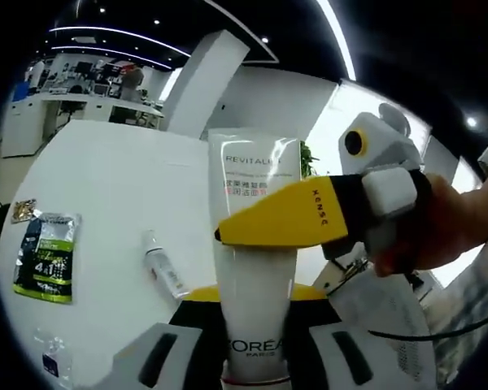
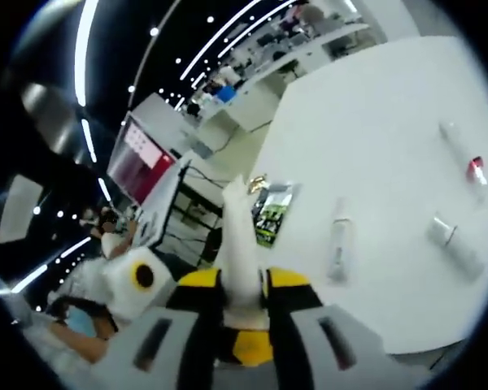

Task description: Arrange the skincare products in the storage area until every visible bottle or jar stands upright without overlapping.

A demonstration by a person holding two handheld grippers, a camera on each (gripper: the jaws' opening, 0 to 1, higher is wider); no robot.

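A white L'Oréal Revitalift tube (image 1: 256, 276) stands upright in the left gripper view, cap end down between the yellow-tipped jaws of my left gripper (image 1: 256, 296), which is shut on it. My right gripper (image 1: 285, 215) comes in from the right, one yellow jaw lying across the tube's front. In the right gripper view the same tube (image 2: 240, 236) is seen edge-on, pinched between the jaws of my right gripper (image 2: 242, 280). A small white bottle (image 1: 164, 264) (image 2: 337, 240) lies flat on the white table (image 1: 106, 179).
A green and black sachet (image 1: 45, 256) (image 2: 272, 211) and a small gold packet (image 1: 22, 210) lie near the table's edge. Two more white tubes (image 2: 451, 236), one with a red band (image 2: 464, 154), lie on the table (image 2: 374, 106). A hand (image 1: 439, 219) holds the right gripper.
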